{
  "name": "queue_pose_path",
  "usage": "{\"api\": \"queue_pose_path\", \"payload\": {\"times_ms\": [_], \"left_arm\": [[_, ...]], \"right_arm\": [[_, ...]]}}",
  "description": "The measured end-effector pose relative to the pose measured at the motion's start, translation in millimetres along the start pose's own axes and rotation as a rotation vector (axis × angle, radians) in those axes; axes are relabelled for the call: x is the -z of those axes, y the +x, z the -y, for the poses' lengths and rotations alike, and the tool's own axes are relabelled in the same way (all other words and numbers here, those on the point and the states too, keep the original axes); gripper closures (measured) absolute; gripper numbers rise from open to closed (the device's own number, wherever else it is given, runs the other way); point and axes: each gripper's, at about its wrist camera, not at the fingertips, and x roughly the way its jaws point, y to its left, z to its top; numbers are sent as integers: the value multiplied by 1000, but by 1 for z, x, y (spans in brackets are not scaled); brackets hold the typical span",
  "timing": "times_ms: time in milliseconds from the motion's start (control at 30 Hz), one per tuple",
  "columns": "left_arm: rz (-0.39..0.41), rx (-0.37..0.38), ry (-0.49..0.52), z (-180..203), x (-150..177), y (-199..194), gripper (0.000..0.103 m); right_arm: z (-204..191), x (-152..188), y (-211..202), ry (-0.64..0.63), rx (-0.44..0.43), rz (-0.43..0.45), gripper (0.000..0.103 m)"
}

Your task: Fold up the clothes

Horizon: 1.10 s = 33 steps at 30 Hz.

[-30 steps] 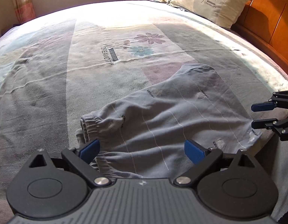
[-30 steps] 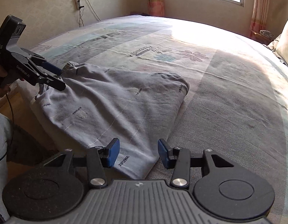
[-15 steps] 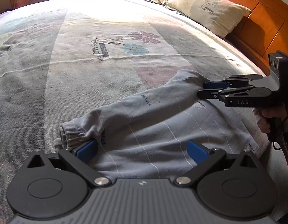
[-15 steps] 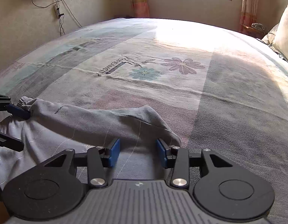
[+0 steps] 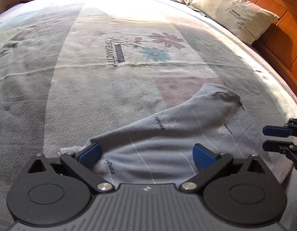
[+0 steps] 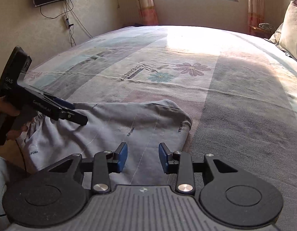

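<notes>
Garment: a pale grey-blue cotton pair of trousers with thin white lines and small dark lettering (image 5: 187, 134) lay flat near the close edge of the bed, one folded end pointing toward the middle of the mattress and the gathered elastic waistband (image 6: 35, 123) toward the person.
Surface: the patchwork bed sheet in grey, cream and pink with printed flowers (image 5: 113, 88) was wrinkled but flat, so the cloth could slide over it.
Left gripper: the black two-finger tongs with blue pads (image 5: 146, 155) stood wide apart, low over the waistband end; one pad sat just beside the gathered hem, and nothing was pinched.
Right gripper: the matching tongs (image 6: 142, 156) stood about a third open, hovering above the cloth near its right edge with fabric beneath the gap but not gripped, as far as the pictures showed.
Step in hand: judged to be reaching for two grasp points before lifting for a fold.
How to do it well: each gripper probably needed to take all layers at an edge, not the middle of the panel; the waistband's bulk likely suited the wider opening.
Risk: pinching only the top layer could let the lower layer drag and crease.
Background: a cream pillow with printed lettering (image 5: 231, 9) lay well apart.
</notes>
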Motion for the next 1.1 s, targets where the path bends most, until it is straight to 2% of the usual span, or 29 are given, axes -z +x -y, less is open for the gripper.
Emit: {"api": "queue_pose_path", "payload": {"times_ms": [133,267,367,467,567,667,800,867,933,1000,1100], "left_arm": [[43,6,28,20,2,-26,2],[51,68,58,48,28,-51,1],[50,114,54,64,58,-61,1],[11,85,25,67,86,-58,1],[0,56,-50,51,103,-62,1],[15,44,-97,42,100,-78,1],[73,41,-54,48,88,-89,1],[77,25,-46,46,83,-84,1],[53,-26,-64,37,81,-72,1],[25,-73,-124,23,84,-65,1],[51,-35,-190,10,88,-76,2]], "right_arm": [[-7,27,-26,-25,-36,-32,63],[-17,49,-19,-30,-20,-87,61],[-16,62,-21,42,-36,-39,49],[-14,66,-23,103,-41,-13,48],[-13,66,-24,119,-41,-11,48],[-11,68,-25,126,-45,-2,48],[-13,70,-24,133,-46,10,41],[-17,69,-23,118,-37,10,39],[-20,70,-23,99,-27,10,37],[-21,70,-23,98,-26,10,36],[-20,70,-23,107,-29,13,36]]}}
